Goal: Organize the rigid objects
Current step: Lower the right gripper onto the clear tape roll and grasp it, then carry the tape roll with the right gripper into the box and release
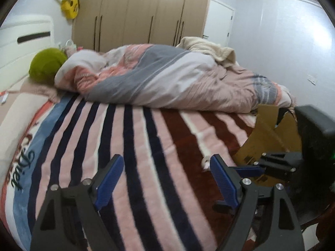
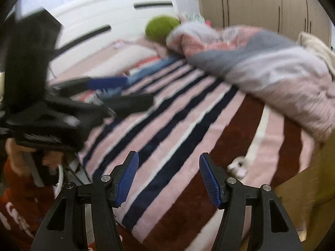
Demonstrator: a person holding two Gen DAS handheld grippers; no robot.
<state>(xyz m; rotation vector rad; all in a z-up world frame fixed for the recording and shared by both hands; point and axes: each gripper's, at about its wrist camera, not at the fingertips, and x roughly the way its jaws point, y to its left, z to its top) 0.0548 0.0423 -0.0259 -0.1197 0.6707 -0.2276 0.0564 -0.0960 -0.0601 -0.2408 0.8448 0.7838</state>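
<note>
Hovering over the bed [image 1: 146, 146], both grippers are empty with their fingers spread wide. The left gripper [image 1: 165, 167] faces the striped blanket [image 1: 129, 129] and the crumpled quilt [image 1: 159, 77] beyond it; the right gripper [image 2: 168, 167] looks across the same stripes from the other side. Only two likely task items show. A small whitish object [image 2: 237, 166] lies on the blanket just ahead and to the right of the right gripper's fingers, too blurred to identify. A cardboard box [image 1: 270, 129] stands at the bed's right edge, near the right gripper, and is probably where things are to go. The small object looks light and hard, so it should lift easily, but the plush blanket gives under pressure and the fingers may sink in or catch fabric; closing across its narrowest width from above seems the safest hold. The box is stiff yet thin-walled and could tip or slide on the soft bedding if pushed. A green cushion [image 1: 47, 64] sits by the headboard.
</note>
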